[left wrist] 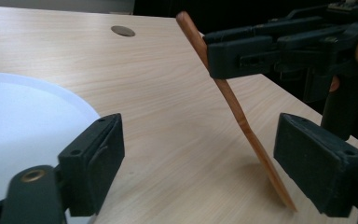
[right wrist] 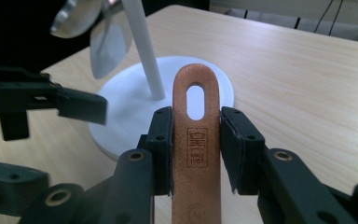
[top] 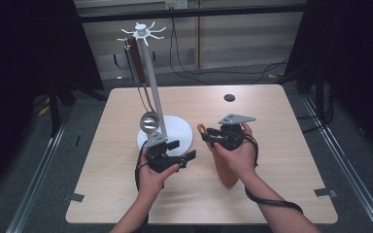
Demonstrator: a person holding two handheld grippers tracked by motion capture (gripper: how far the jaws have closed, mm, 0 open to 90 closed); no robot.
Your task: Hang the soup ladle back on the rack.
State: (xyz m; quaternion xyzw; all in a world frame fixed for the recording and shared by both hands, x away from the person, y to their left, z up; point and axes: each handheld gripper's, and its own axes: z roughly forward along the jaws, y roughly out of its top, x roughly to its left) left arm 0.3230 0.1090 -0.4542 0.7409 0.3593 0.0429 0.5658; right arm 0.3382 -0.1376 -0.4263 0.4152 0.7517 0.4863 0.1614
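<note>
Right gripper view had the right gripper point(right wrist: 196, 149) with its jaws clamped on the handle of the wooden spatula point(right wrist: 196, 140), just below its hanging slot. Its blade tip touched the counter point(top: 272, 194), handle tilted up toward the white stand point(top: 151, 97). Close beside it, the left gripper point(left wrist: 196, 158) hovered, jaws wide apart, gripping nothing

A white stand point(top: 151, 73) with a round base point(top: 179, 128) stood on the wooden table point(top: 272, 160); a metal ladle point(top: 149, 121) hung from it.
</note>
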